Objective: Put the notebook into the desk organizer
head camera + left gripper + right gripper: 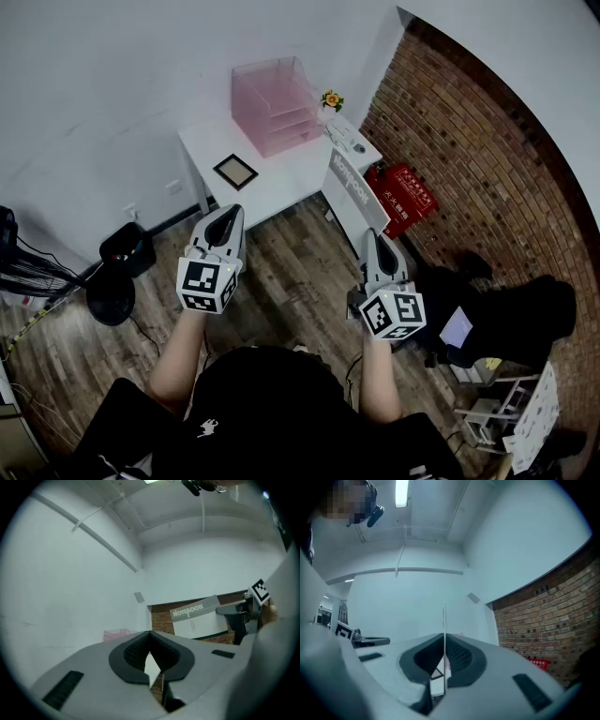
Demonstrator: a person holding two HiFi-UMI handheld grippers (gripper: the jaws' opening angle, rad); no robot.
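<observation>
While held over floor near white surface [286, 183], L tool [225, 217] shut, empty. Pink desk organizer [277, 105] at surface's far side. R tool [373, 240] clamped on notebook [354, 192], upright, edge-on btwn jaws, in air by surface's right edge, apart from organizer.

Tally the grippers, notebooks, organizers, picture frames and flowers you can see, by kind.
Grippers: 2, left gripper and right gripper
Notebook: 1, held in the right gripper
Organizer: 1, pink
Frame: 1
Flower: 1
Total: 6
</observation>
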